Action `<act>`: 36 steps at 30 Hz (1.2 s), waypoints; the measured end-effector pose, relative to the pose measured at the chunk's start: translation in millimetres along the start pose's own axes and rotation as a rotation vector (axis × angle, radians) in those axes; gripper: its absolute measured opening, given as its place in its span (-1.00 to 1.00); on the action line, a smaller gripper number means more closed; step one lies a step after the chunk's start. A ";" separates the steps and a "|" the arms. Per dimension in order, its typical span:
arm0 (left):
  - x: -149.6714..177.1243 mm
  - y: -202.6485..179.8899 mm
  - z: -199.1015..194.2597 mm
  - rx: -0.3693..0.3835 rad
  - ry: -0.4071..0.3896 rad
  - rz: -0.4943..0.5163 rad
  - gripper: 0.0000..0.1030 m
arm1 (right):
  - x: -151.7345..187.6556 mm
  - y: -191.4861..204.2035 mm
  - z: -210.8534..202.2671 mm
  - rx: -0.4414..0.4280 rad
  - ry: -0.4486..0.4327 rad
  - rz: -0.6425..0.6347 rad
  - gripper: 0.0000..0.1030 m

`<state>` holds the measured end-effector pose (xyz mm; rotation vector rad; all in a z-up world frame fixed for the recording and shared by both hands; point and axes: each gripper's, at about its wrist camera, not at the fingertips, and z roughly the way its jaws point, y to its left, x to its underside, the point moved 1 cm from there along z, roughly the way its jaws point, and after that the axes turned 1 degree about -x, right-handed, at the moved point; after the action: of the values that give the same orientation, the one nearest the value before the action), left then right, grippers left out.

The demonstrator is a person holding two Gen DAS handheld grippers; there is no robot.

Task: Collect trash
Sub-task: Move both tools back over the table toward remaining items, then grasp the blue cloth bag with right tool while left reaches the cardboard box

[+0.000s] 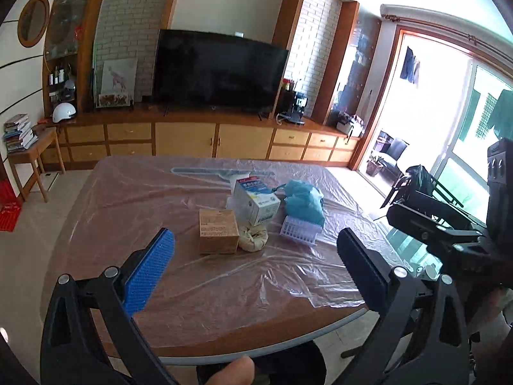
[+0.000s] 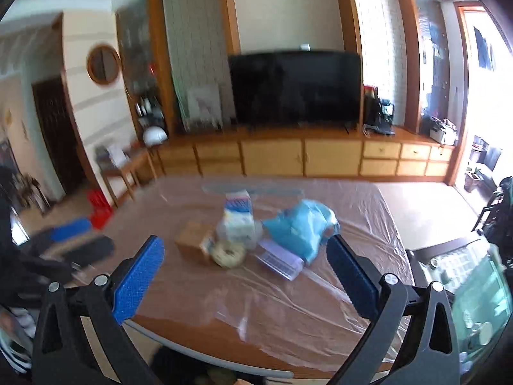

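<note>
While both grippers hang wide apart and hold nothing, the left gripper view is sharp and the right gripper view is blurry. The trash sits mid-table: a box, a carton, a blue bag. The carton's writing is too small to read.

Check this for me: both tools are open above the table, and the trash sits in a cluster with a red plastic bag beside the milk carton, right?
Nearly. The plastic bag is blue, not red; the left wrist view shows it clearly beside the milk carton. The rest holds: the left tool and right tool are both open above the table, and the trash sits in a cluster.
</note>
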<state>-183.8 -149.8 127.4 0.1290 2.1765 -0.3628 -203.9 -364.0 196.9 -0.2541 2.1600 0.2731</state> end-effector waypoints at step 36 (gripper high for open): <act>9.5 43.5 183.5 -0.178 0.426 -0.017 0.52 | 6.9 -99.5 273.2 0.220 0.586 0.554 0.78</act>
<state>-37.4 -164.7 9.0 0.0939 2.6203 -0.1570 32.9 -380.6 28.9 0.4568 2.7889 0.2918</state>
